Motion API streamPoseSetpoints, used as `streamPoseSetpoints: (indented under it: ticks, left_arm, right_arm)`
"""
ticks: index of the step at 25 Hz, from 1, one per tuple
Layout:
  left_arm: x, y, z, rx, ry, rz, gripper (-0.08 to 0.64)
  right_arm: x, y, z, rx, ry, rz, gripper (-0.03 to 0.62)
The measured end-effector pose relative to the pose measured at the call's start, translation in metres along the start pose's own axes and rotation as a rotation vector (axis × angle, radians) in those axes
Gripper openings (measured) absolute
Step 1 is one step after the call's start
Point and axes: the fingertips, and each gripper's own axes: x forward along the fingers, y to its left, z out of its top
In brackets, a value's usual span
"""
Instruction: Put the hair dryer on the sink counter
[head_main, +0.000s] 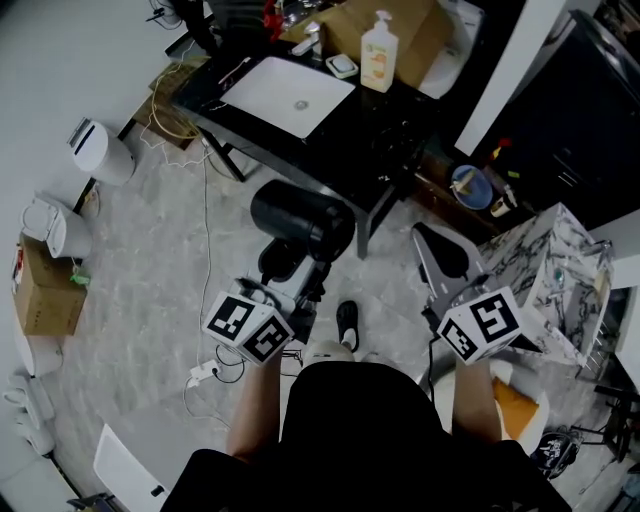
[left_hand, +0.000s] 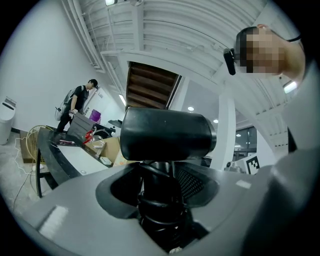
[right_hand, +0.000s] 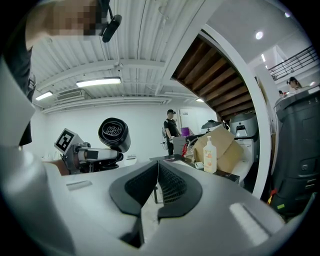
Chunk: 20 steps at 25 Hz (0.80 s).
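Where the hair dryer (head_main: 300, 215) sits: off the counter, up over the marble floor (head_main: 170, 260), barrel on top.
Left gripper (left_hand: 160, 200): jaws clamped on the hair dryer's black handle, and that's a firm hold!
Right gripper (right_hand: 157, 186): jaws pressed together, nothing in them, out beside the left.
Sink counter (head_main: 390, 120): ahead, black top, white basin (head_main: 288, 95), soap bottle (head_main: 378, 52) standing by a cardboard box (head_main: 415, 35).
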Motion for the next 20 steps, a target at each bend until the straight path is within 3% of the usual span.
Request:
streamPoseSetpoints:
  ticks: [20]
  left_arm:
    - [0.073,0.054,-0.018,-0.095,0.093,-0.028,0.213]
  right_arm:
    - [0.060,-0.043,-0.001,0.033,0.018,-0.058,0.011]
